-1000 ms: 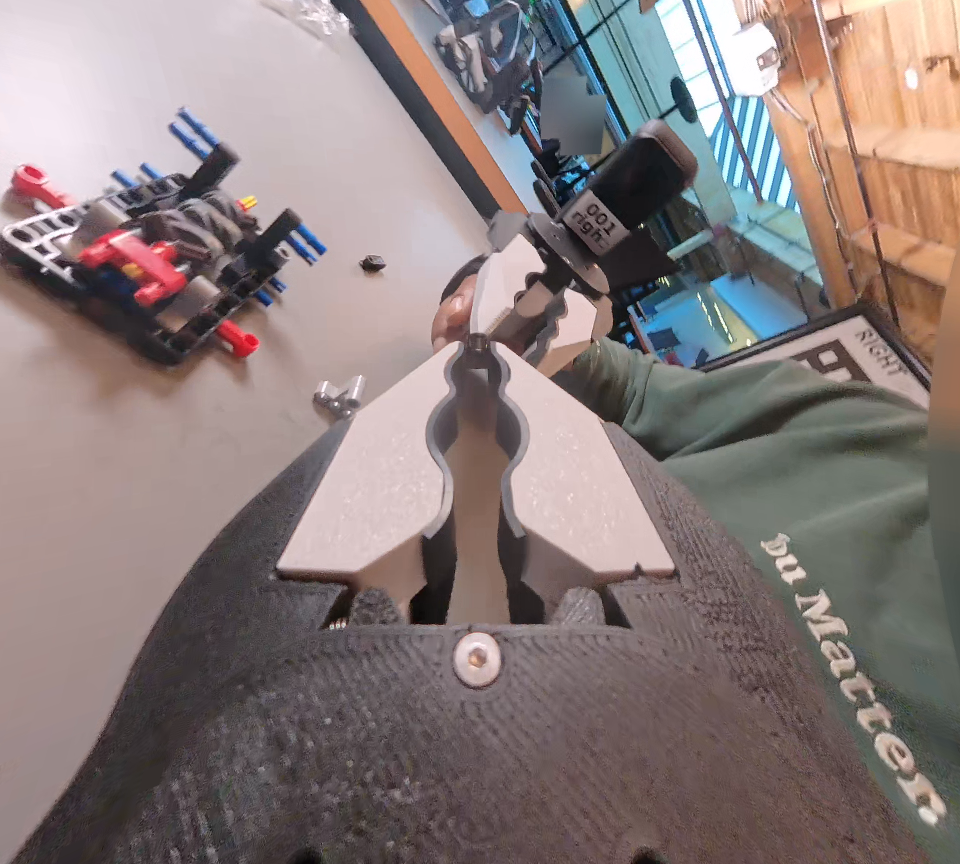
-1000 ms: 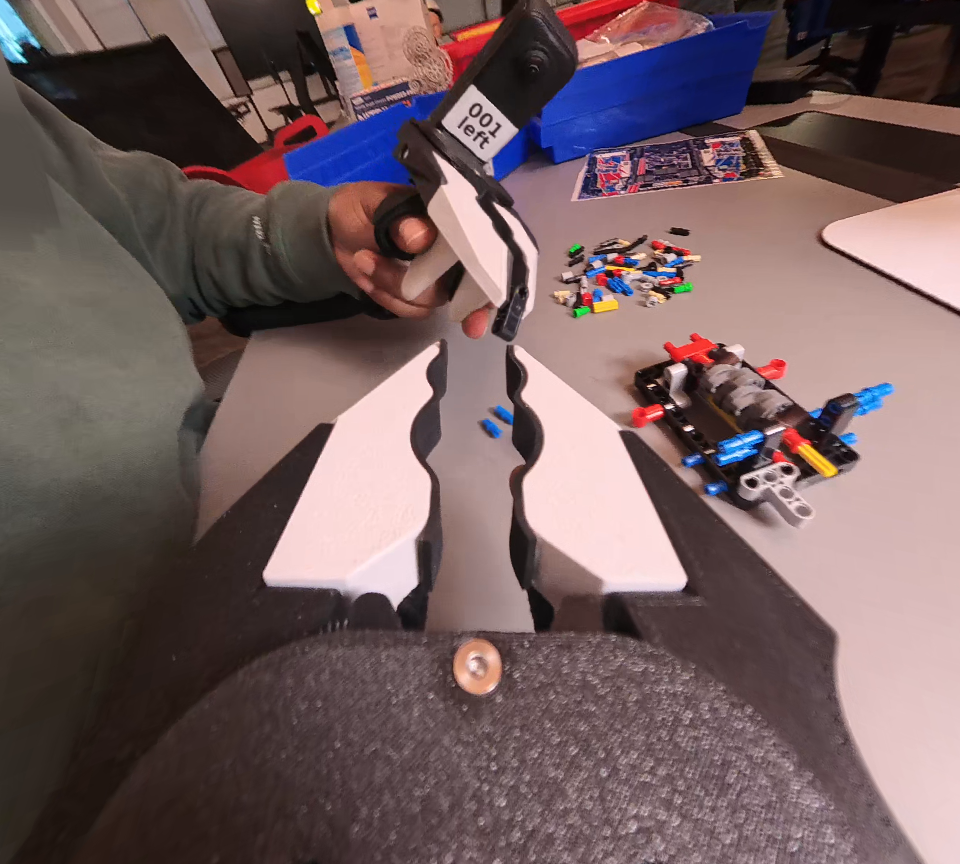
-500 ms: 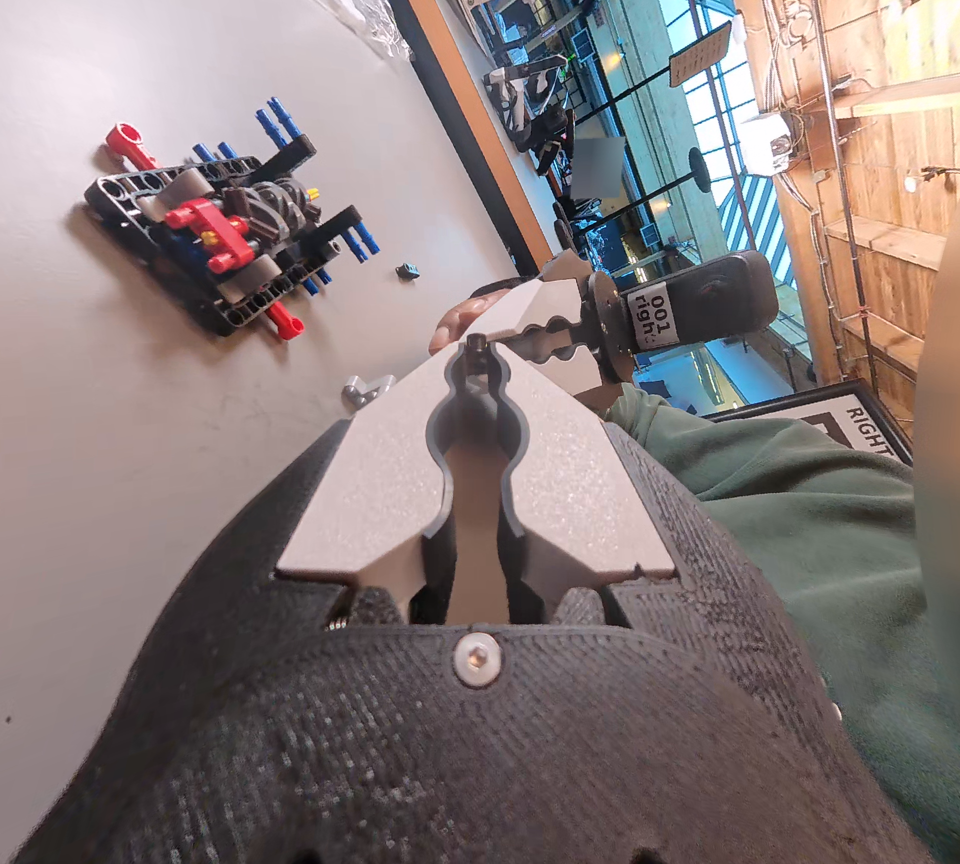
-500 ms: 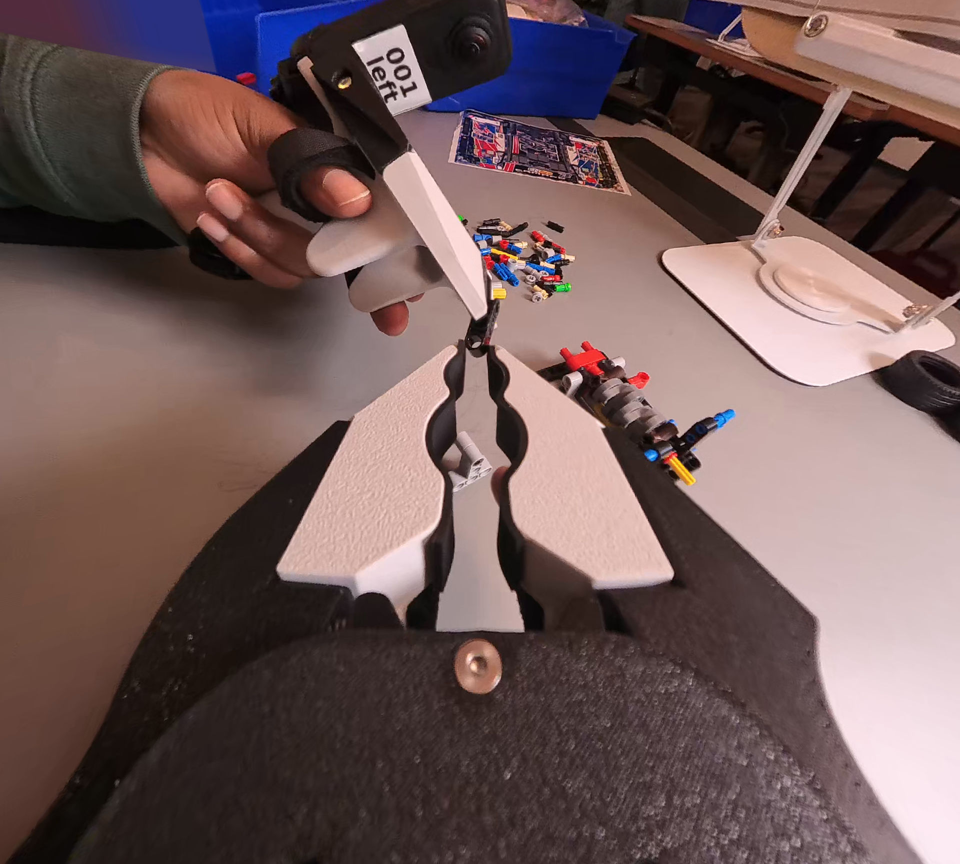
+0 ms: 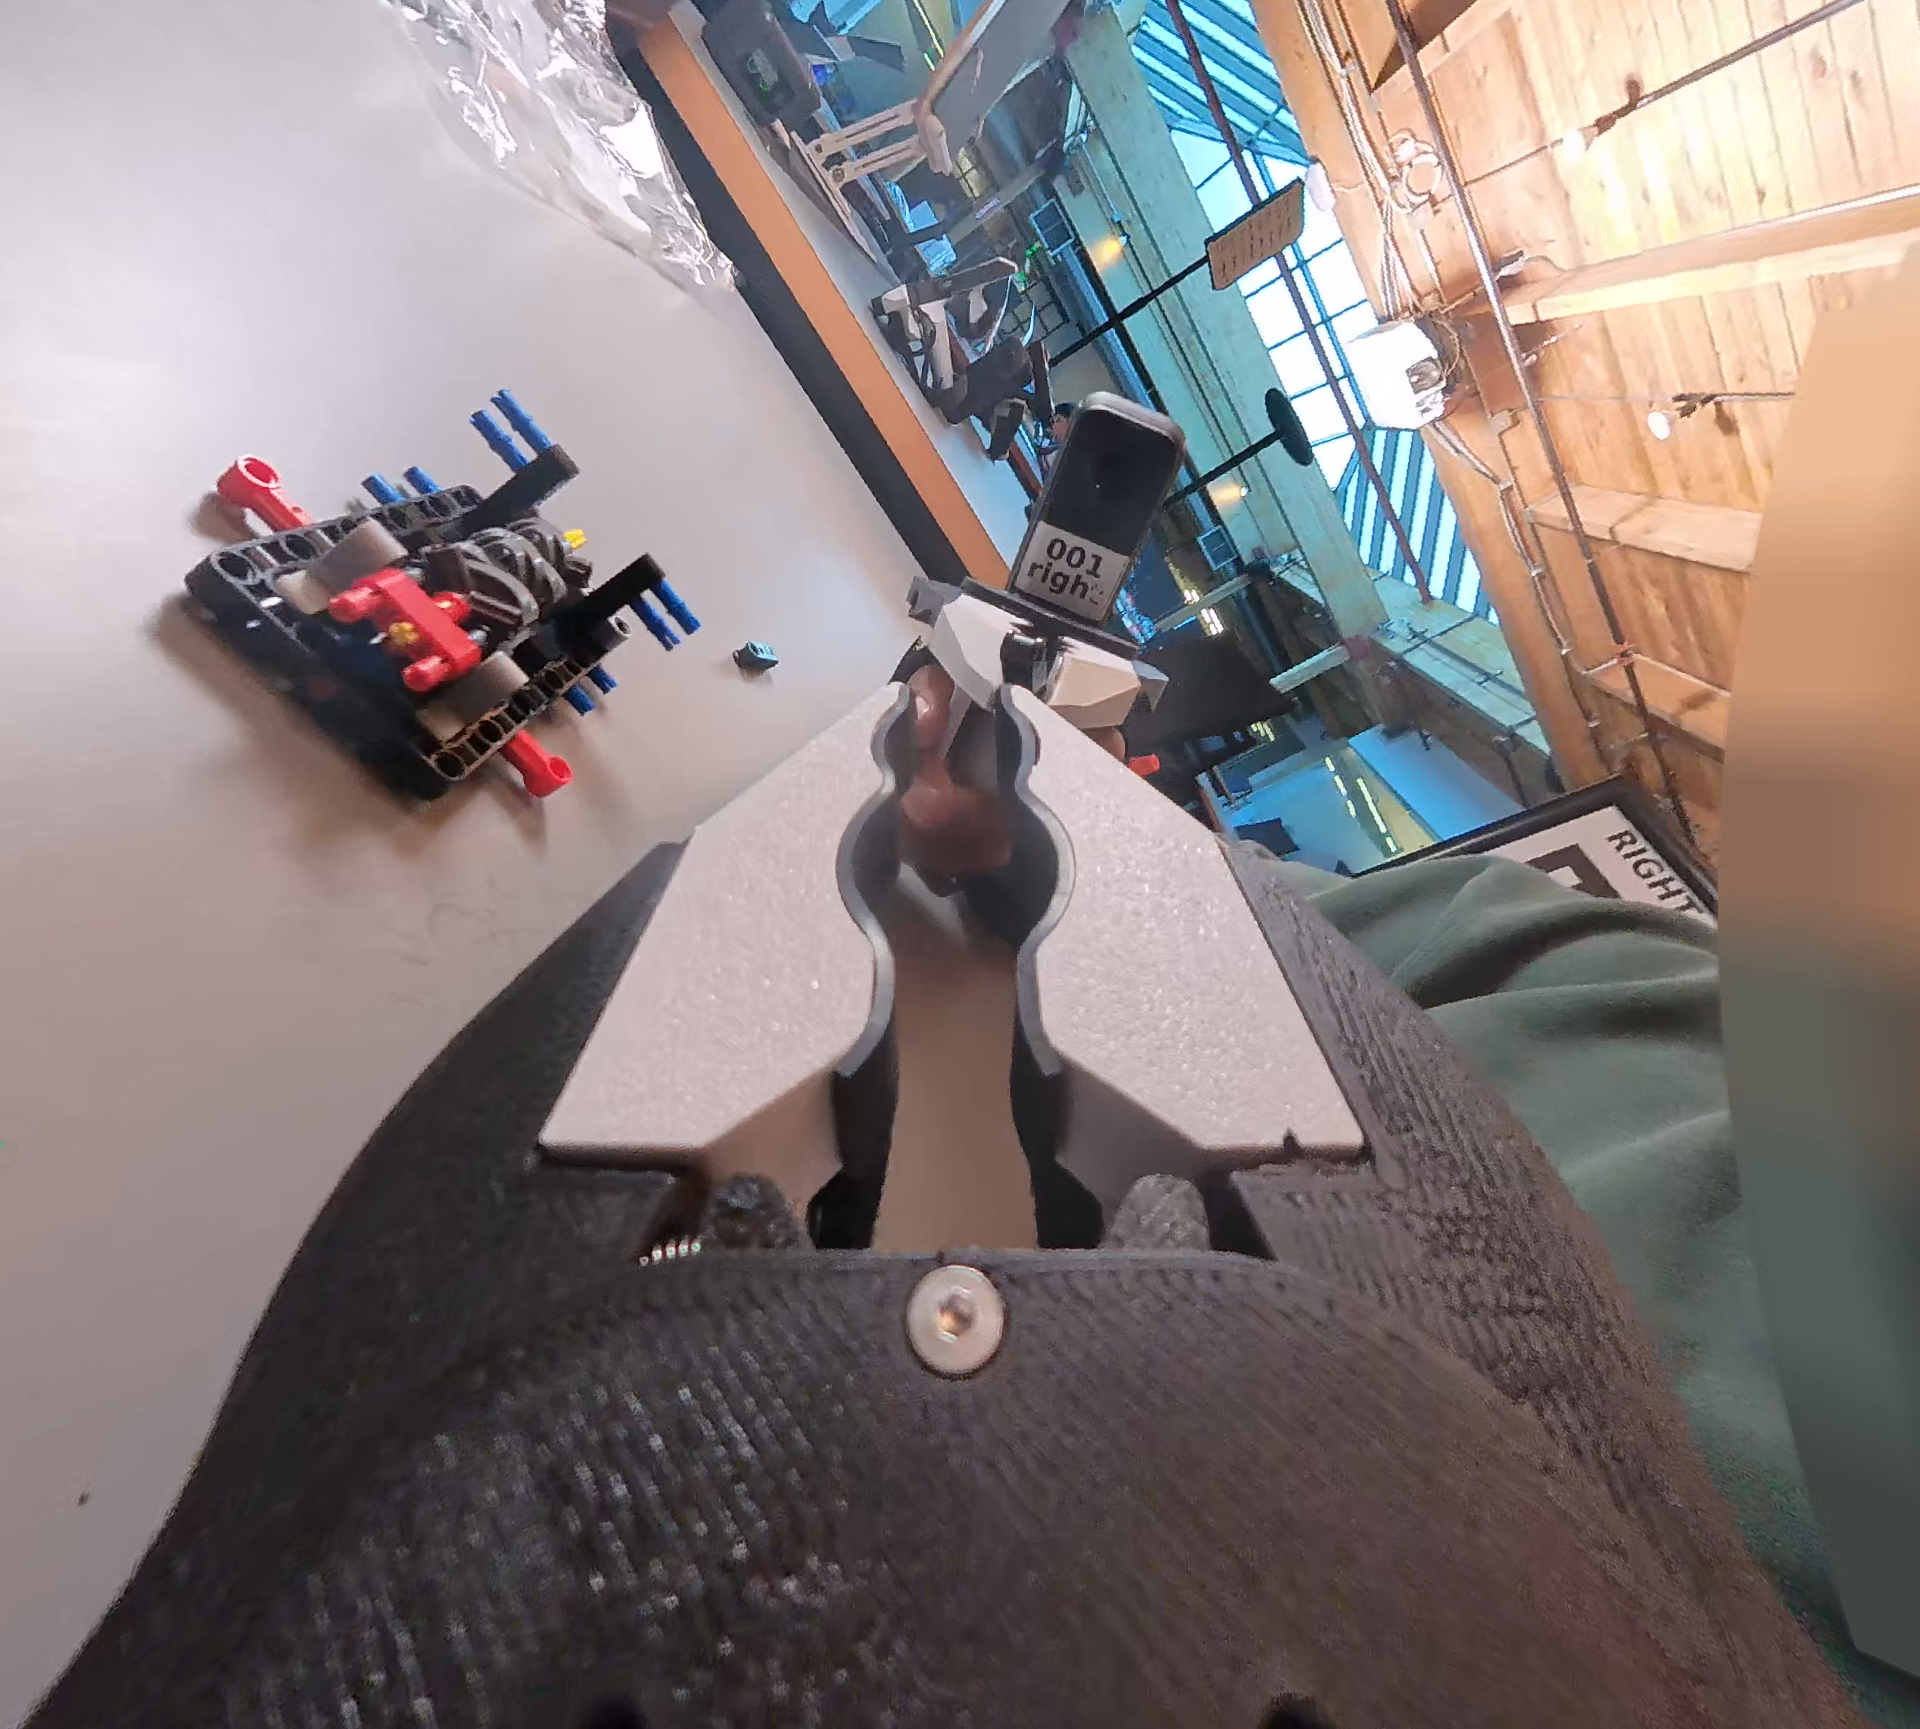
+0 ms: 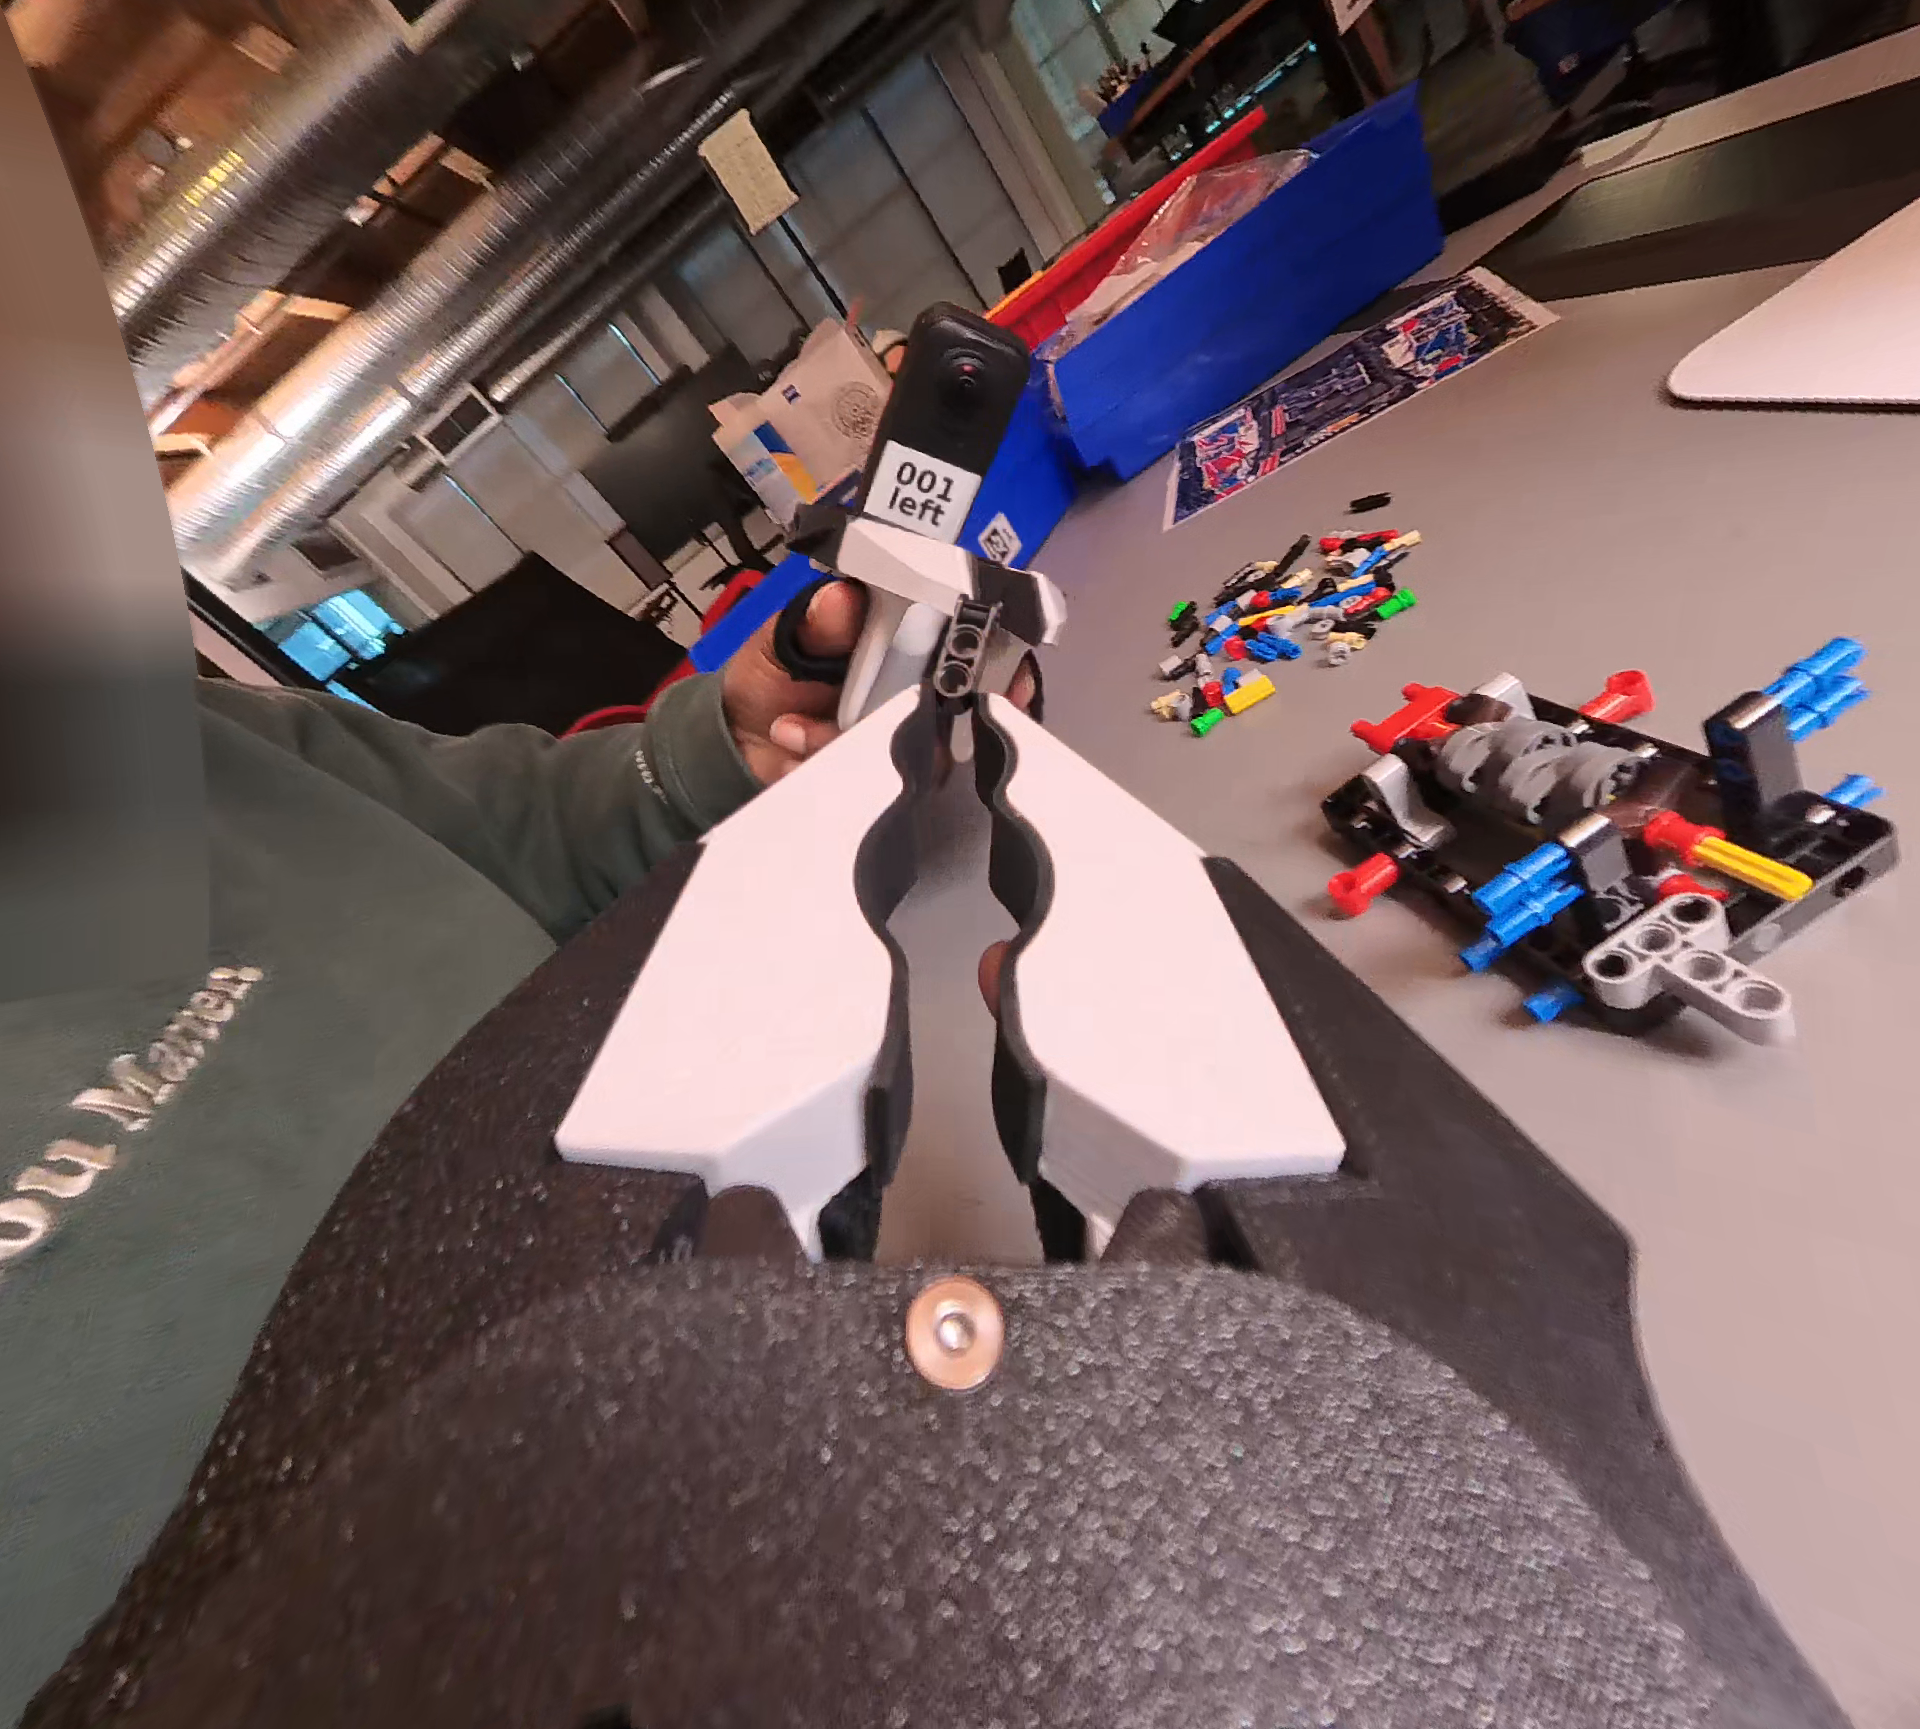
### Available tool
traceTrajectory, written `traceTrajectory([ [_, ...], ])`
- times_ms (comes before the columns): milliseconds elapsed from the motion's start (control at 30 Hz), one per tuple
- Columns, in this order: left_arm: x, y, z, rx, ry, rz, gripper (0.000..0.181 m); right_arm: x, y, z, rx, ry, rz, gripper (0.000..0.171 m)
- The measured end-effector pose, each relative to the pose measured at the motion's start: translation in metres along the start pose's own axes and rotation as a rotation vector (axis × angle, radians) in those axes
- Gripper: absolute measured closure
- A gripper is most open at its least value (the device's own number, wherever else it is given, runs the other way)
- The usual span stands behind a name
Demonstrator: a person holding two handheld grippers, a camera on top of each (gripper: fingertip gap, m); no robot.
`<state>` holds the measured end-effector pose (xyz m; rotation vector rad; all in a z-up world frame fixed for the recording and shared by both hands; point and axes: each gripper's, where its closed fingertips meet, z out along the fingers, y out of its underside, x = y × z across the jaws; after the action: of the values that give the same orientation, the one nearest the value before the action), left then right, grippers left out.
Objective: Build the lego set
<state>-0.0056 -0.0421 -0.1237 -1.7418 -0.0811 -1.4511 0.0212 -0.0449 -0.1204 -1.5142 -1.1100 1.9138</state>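
The left gripper [image 5: 948,708] has just let go and its fingers now stand apart, so the small black beam [image 6: 961,645] has passed to the right gripper [image 6: 948,711], which is clamped on its lower end. The beam hangs in the air between both tools, left of the half-built model [image 6: 1600,827], ready to be fitted. Its long axis follows the right fingers and points up toward the left gripper

Printed camera label [image 6: 921,495], embroidered sweatshirt [image 6: 135,1097], perhaps framed sign [image 5: 1621,858]

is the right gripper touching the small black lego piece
Touching. In the right wrist view the right gripper has its tips closed on the small black lego piece.
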Motion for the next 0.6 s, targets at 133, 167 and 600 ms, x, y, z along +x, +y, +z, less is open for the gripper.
traceTrajectory([
  [133,0.005,0.006,0.004,-0.03,0.004,0.058,0.169,-0.004,-0.002,-0.001,0.014,-0.037,0.035,0.167],
  [167,0.007,0.007,0.005,-0.034,0.009,0.068,0.169,-0.005,-0.002,-0.001,0.014,-0.043,0.039,0.167],
  [600,0.02,0.018,0.01,-0.107,-0.001,0.346,0.165,-0.011,0.014,0.005,-0.082,-0.056,0.006,0.167],
])
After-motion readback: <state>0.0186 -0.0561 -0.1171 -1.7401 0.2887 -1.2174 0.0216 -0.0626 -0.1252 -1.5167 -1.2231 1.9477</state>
